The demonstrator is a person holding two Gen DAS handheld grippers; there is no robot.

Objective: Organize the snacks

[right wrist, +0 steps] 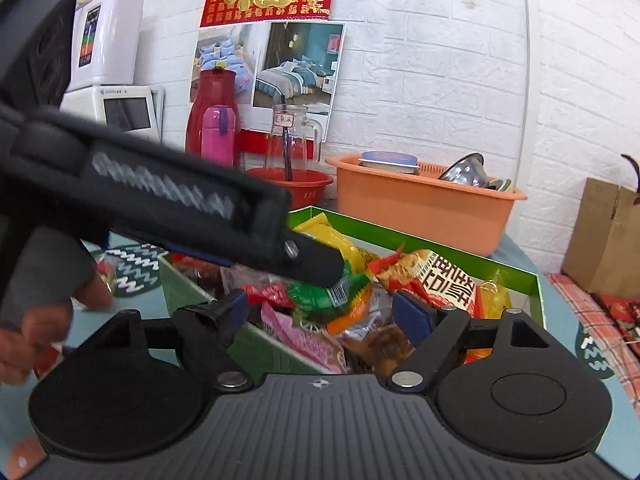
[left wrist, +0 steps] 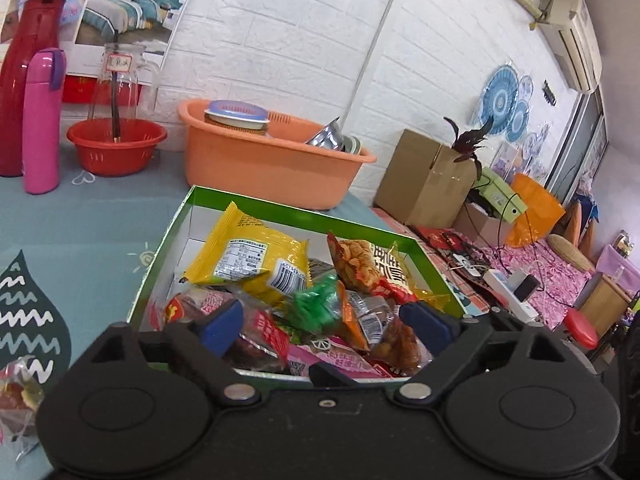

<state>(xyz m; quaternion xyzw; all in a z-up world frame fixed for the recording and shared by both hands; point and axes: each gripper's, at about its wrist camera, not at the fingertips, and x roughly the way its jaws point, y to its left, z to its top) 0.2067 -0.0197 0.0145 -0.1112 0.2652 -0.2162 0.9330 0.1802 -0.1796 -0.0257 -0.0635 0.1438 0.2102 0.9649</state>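
A green cardboard box with white inner walls sits on the teal tablecloth, filled with several snack packets. Among them are a yellow packet, a green one and an orange-red crisp bag. My left gripper hovers over the box's near end, open, with nothing pressed between its blue pads. My right gripper is also open above the box, near its corner. In the right wrist view, a black finger of the left gripper reaches over the snacks. A loose wrapped snack lies on the table at the left.
Behind the box stand an orange basin with a lidded tub and metal bowls, a red basket holding a glass jug, a pink flask and a red thermos. A brown carton stands at the right. A person's hand grips the left tool.
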